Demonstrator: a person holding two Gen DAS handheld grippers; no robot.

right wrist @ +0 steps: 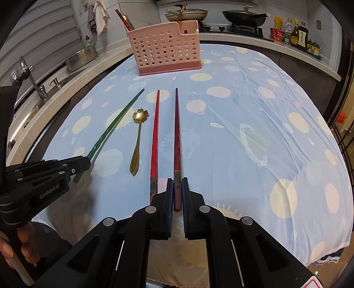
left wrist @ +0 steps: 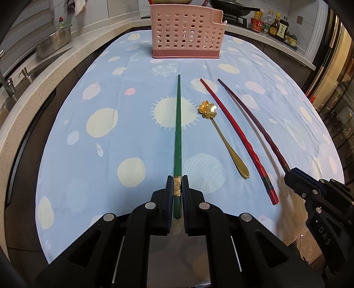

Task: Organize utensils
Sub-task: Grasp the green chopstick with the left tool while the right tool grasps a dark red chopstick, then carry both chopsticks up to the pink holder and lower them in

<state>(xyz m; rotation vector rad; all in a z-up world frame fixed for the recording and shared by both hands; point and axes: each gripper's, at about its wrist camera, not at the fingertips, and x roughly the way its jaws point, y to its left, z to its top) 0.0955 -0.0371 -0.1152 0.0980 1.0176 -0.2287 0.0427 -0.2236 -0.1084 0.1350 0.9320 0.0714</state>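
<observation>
My left gripper [left wrist: 177, 180] is shut on the thick end of a green chopstick [left wrist: 178, 133], which points away toward the pink holder [left wrist: 185, 35]. My right gripper [right wrist: 177, 181] is shut on the end of a dark maroon chopstick [right wrist: 177, 133]. Between them on the cloth lie a red chopstick [right wrist: 154, 137] and a gold flower-shaped spoon [right wrist: 137, 141], both untouched. In the left wrist view the right gripper [left wrist: 289, 175] shows at the right, clamped on the maroon chopstick [left wrist: 250, 115]. The left gripper [right wrist: 86, 162] shows at the left of the right wrist view, on the green chopstick [right wrist: 115, 124].
The pink perforated holder [right wrist: 166, 51] stands at the far end of the blue planet-print tablecloth [right wrist: 243, 133], with red chopsticks [right wrist: 124, 20] in it. A sink and faucet [right wrist: 28, 75] run along the left counter; pans and sauce bottles [right wrist: 292, 33] line the back.
</observation>
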